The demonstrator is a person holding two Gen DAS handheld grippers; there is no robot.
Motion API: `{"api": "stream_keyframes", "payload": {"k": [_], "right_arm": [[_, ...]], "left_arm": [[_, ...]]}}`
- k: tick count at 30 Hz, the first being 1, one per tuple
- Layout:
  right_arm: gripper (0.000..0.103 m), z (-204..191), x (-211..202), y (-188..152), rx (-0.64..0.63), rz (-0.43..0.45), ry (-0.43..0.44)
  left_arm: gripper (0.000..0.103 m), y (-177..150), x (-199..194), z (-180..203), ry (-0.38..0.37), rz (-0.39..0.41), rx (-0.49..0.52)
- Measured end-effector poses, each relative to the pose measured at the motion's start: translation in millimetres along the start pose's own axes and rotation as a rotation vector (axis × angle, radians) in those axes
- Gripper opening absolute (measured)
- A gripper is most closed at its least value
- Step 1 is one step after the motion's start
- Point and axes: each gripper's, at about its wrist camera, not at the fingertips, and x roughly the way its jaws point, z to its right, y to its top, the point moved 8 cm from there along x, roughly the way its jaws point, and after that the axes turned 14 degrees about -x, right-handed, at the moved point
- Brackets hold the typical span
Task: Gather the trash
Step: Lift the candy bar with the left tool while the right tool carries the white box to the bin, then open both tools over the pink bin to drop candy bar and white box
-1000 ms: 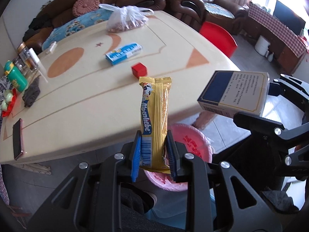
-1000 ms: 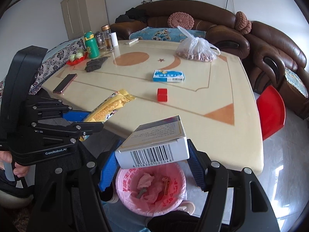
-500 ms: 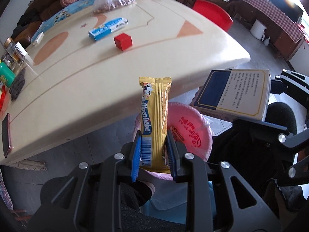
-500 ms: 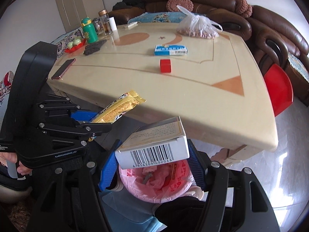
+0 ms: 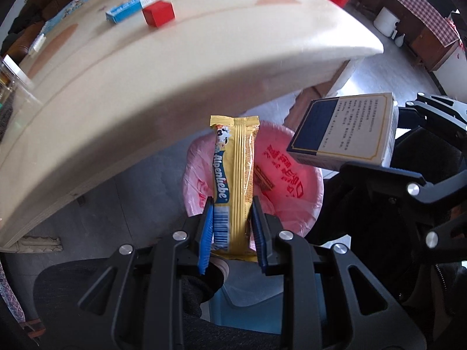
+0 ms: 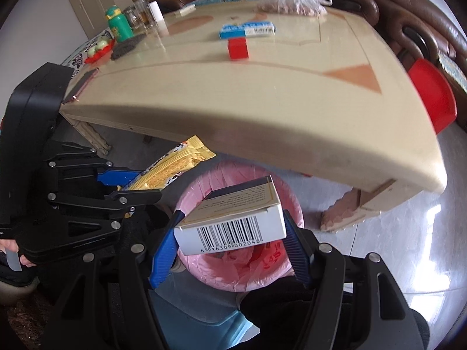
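Both tongs lowered: Alpenliebe wrapper [image 5: 233,175], box [image 6: 233,227] barcode 6916309002048, over bin [image 5: 292,180].

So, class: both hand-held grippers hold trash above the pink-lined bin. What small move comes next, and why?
Probably open the right hand-held gripper: its box hangs directly over the bin, so it should drop in. The left one's wrapper looks over it too.

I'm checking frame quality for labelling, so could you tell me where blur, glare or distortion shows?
Left wrist view: table edge smeared and bowed by fisheye, yellow wrapper sharp. Right wrist view: table edge likewise soft, white glare on the floor, barcode on the box crisp.
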Motion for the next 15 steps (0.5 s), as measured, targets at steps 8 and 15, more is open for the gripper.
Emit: {"api": "stream_keyframes", "payload": {"k": [8,15], "right_arm": [[0.064,8.9,36.8,-15.4,0.028,-0.074,0.038],[0.064,13.9,69.3,-28.8,0.049,-0.130,0.085]], "left_arm": [[0.025,-15.4,38.2,1.4,-0.010,-0.095,0.017],[0.025,-20.1,77.4,1.1,-0.023,-0.190,0.006]]}}
